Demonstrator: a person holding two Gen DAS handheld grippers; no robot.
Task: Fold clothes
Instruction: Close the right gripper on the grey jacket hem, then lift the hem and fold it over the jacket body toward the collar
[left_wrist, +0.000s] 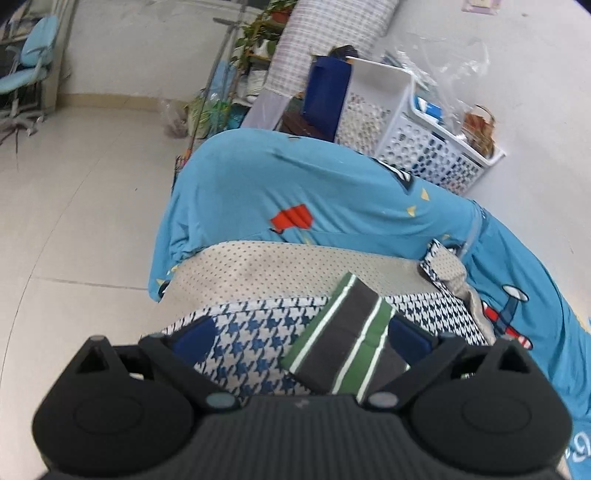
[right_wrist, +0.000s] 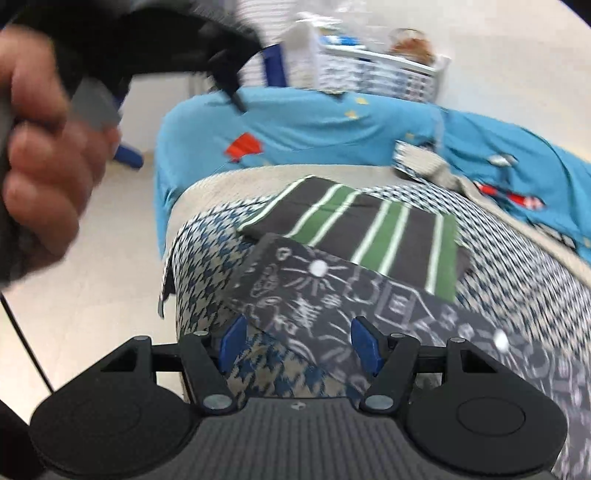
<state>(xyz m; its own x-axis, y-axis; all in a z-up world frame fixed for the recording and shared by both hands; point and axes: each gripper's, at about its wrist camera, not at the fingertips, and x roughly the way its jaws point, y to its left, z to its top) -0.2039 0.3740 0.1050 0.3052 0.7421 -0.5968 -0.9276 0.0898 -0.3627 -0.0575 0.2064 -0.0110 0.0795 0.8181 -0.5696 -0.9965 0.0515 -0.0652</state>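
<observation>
A folded cloth with green, black and white stripes (left_wrist: 351, 347) lies on a blue-and-white houndstooth cloth (left_wrist: 255, 332) spread over the table. My left gripper (left_wrist: 303, 338) hovers over both, its jaws wide apart; the striped cloth reaches to the right pad (left_wrist: 410, 336) without being pinched. In the right wrist view a dark cloth with white doodle print (right_wrist: 332, 295) lies in front of the striped cloth (right_wrist: 369, 229). My right gripper (right_wrist: 299, 343) straddles the doodle cloth's near edge with its jaws apart, and the pads do not visibly press on it.
A hand (right_wrist: 40, 155) at the upper left holds the other gripper's blurred black body (right_wrist: 166, 40). A blue printed sheet (left_wrist: 295, 192) drapes the table's far side. Behind it stand a white perforated basket (left_wrist: 424, 147), plants (left_wrist: 258, 37) and a blue chair (left_wrist: 33, 62); tiled floor lies to the left.
</observation>
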